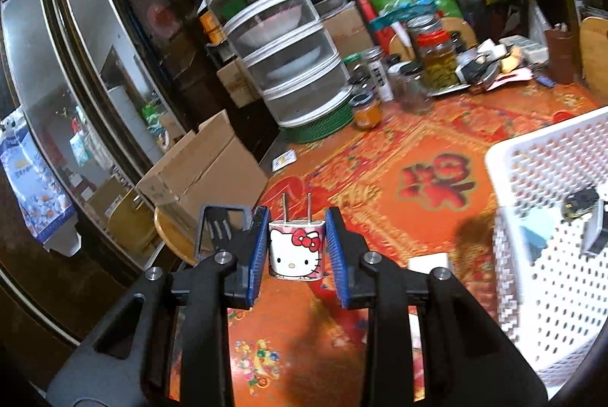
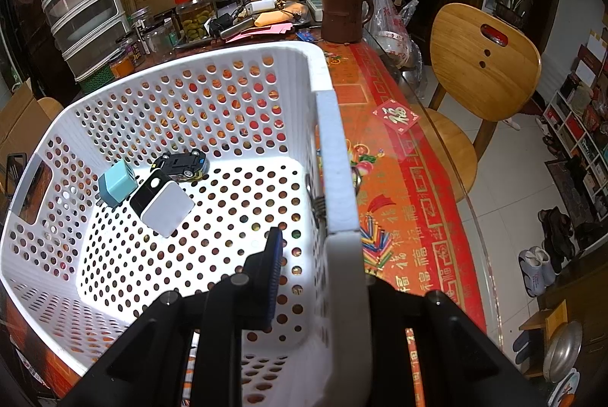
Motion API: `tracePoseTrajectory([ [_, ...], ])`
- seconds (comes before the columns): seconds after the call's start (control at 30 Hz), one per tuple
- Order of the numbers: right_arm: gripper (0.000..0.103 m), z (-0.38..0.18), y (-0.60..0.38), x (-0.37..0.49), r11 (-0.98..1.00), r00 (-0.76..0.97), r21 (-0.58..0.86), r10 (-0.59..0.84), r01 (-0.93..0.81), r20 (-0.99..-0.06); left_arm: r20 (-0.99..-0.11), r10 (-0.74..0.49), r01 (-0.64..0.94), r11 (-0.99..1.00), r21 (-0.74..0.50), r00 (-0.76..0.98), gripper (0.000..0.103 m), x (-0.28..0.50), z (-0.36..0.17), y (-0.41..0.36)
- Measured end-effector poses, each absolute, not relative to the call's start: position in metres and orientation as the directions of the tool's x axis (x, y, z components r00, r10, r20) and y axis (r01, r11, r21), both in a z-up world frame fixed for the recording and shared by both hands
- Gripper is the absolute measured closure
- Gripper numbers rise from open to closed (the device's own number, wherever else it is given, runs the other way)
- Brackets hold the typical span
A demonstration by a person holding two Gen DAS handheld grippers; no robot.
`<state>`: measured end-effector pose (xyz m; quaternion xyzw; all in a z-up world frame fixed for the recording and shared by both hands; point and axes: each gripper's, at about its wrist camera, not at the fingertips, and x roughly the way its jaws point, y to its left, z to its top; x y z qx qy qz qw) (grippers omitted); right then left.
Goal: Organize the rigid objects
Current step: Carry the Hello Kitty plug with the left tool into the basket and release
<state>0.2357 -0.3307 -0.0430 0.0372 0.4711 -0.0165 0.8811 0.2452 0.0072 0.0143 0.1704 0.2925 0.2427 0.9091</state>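
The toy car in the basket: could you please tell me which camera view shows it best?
The right wrist view: the toy car lies in plain sight on the basket floor, behind two chargers. The left wrist view gives only a blurred dark shape through the basket's far side.

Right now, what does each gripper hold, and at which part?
The left gripper holds the Hello Kitty charger by its two sides, prongs forward. The right gripper clamps the white basket by its rim wall.
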Motion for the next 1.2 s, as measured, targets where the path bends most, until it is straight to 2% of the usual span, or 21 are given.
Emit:
tracePoseTrajectory([
  [0.57,0.083,-0.043,-0.33,0.236,0.997,0.556,0.05,0.006,0.065,-0.831,-0.495,0.356,-0.154,0.902,0.402,0.793,0.075,0.224,0.03,-0.094],
  [0.93,0.083,-0.043,-0.33,0.236,0.997,0.555,0.049,0.005,0.065,-0.832,-0.543,0.299,-0.057,0.907,0.417,0.784,0.075,0.237,0.003,-0.146],
  [1.2,0.083,-0.043,-0.33,0.236,0.997,0.555,0.049,0.005,0.065,-0.832,-0.622,0.241,0.035,0.917,0.398,0.745,0.073,0.255,-0.027,-0.154],
])
